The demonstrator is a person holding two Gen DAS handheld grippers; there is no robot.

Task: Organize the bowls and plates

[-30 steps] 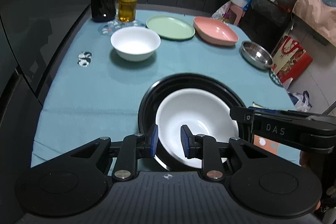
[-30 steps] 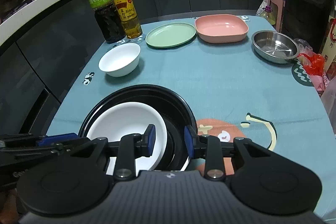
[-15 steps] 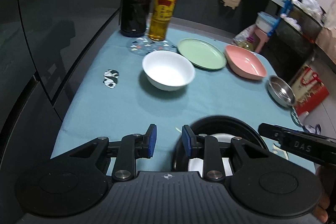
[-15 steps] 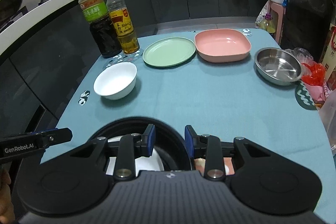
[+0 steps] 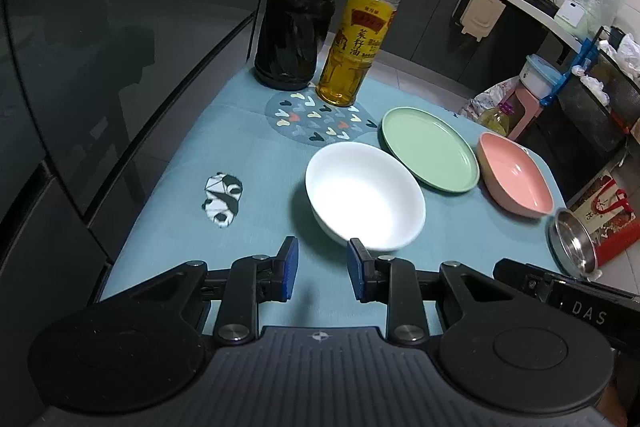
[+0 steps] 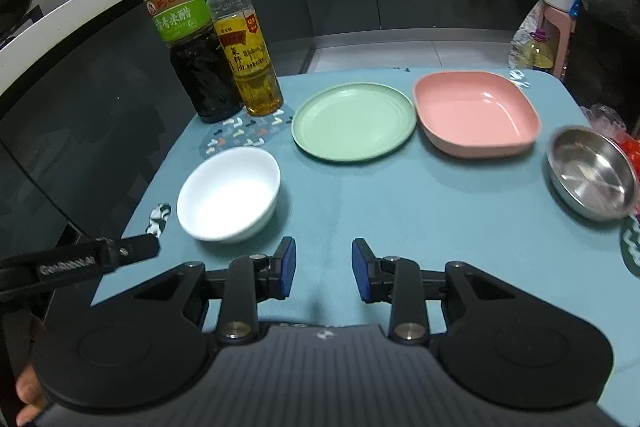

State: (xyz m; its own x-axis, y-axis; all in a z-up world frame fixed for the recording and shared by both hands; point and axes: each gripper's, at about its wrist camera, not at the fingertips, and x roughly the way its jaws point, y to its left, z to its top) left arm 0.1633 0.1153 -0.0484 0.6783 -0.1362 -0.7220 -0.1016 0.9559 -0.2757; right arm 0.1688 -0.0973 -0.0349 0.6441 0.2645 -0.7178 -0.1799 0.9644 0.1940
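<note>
Glossy white bowl (image 6: 228, 195), shiny steel bowl (image 6: 592, 179), matt cloth tbl cover (image 6: 420, 211).

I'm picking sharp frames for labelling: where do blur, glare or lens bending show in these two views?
Left wrist view: white bowl near rim smeared, its inside washed out by glare; cabinet edges bow. Right wrist view: steel bowl and white bowl rims motion-blurred; counter curves strongly; green plate fairly sharp.

Dim indoor light is recorded in both views; the dark cabinets at left are barely lit. Overhead light is indicated by a bright washed-out patch inside the white bowl (image 5: 365, 195) and soft shadows beside it. Slight motion blur is noted on the steel bowl (image 6: 592, 174). Strong fisheye curvature and black corners are seen.
</note>
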